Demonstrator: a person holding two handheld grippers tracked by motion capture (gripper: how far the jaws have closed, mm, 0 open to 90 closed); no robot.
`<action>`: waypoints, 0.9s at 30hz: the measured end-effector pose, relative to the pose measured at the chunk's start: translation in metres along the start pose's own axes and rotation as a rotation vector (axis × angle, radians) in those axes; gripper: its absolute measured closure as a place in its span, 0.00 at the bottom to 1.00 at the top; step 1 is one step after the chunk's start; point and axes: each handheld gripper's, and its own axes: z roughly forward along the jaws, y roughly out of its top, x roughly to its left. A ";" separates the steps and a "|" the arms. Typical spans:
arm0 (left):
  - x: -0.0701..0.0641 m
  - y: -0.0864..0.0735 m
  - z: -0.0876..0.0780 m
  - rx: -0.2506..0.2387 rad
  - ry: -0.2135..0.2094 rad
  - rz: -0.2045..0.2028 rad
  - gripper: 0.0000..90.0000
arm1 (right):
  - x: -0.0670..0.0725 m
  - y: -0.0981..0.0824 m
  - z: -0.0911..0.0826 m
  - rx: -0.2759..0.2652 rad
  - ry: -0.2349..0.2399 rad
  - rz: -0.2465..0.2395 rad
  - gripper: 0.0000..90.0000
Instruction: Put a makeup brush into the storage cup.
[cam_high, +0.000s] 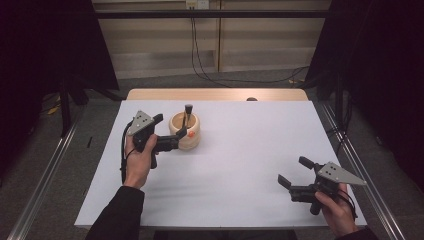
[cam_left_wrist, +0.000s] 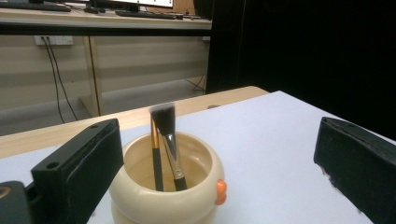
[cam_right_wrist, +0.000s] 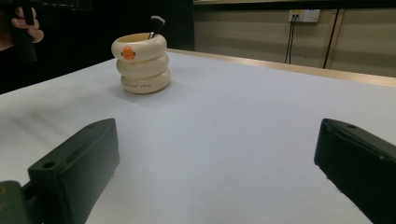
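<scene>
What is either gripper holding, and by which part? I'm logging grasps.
Nothing. The left tongs stand open around the cream ringed ceramic pot holding two black-handled brushes; the right tongs are open over bare table.

cream ring holder (cam_right_wrist: 141, 63) | small reddish print on its bottom ring in the right gripper view, way too tiny to read, maybe three short words | orange duck-face badge (cam_right_wrist: 127, 53) on the top ring, a picture with no letters | nothing else readable anywhere
</scene>
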 end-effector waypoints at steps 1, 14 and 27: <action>-0.001 -0.001 -0.001 0.002 0.004 -0.001 0.01 | 0.000 0.000 0.000 0.000 0.000 -0.003 0.00; -0.010 -0.012 -0.025 0.011 -0.004 -0.017 0.01 | 0.000 0.000 0.001 0.005 -0.002 -0.023 0.00; -0.017 -0.025 -0.057 -0.002 0.008 0.001 0.01 | 0.000 0.000 0.001 0.004 0.004 -0.019 0.00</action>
